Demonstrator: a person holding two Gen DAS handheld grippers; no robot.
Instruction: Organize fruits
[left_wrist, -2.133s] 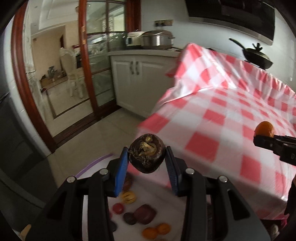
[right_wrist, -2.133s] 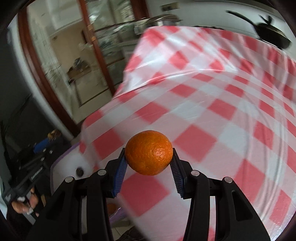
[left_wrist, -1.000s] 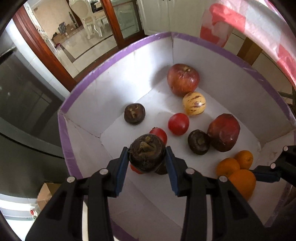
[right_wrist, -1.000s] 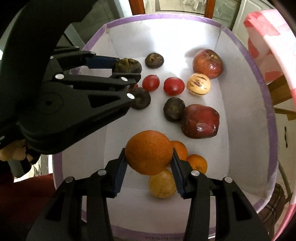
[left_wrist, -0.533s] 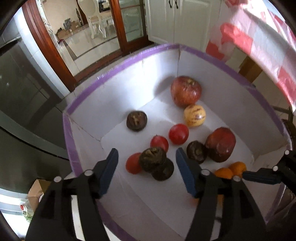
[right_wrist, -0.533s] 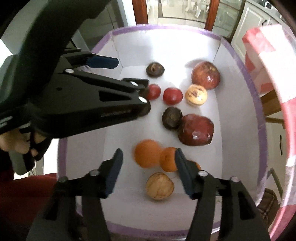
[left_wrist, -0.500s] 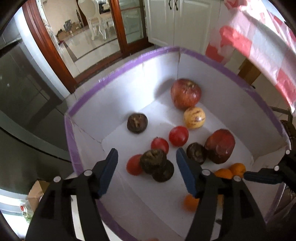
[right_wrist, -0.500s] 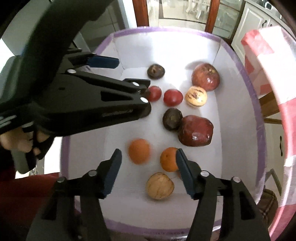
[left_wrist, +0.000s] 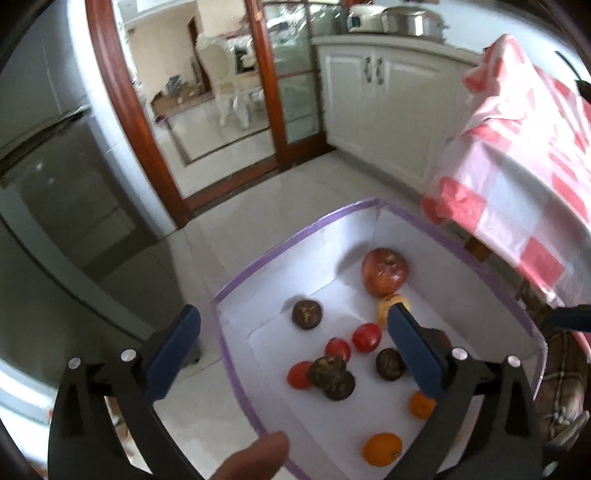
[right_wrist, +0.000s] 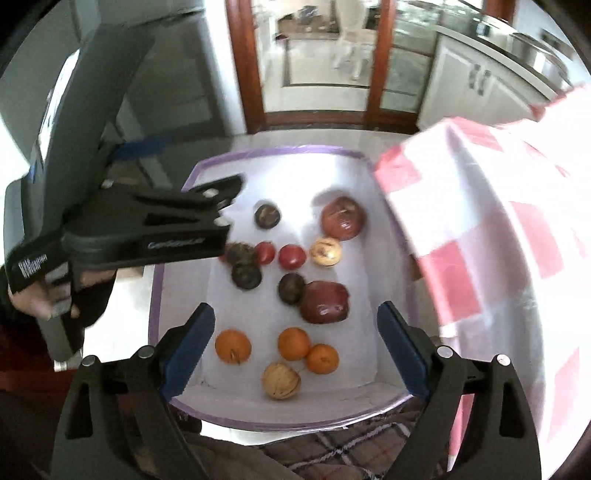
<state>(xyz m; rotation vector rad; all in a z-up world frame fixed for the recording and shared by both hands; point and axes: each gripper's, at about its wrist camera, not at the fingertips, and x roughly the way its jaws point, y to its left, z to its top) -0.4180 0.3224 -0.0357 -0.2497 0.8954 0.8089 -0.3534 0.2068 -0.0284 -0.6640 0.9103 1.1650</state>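
Both my pairs of jaws have just been opening and now stand wide with nothing between them: the left gripper (left_wrist: 295, 354) low in its frame, the right gripper (right_wrist: 297, 345) low in its own. The fruit lies below in the white box (right_wrist: 280, 157) with the purple-taped rim, lower centre of both views, beside the red-checked tablecloth (right_wrist: 517, 236) at the right.

The orange (right_wrist: 233, 346) sits alone at the box's lower left, apart from two more oranges. I judge it firm, round and pebbly-skinned; it should take a squeeze across its widest middle. The dark purple-brown fruit (right_wrist: 246, 274) left of centre looks hard-shelled with a rough top cap, so I would pinch its sides, not the cap. The small red tomatoes (right_wrist: 291, 256) are smooth and glossy, probably soft and slippery, wanting a light hold. The big dark red fruit (right_wrist: 325, 302) looks heaviest
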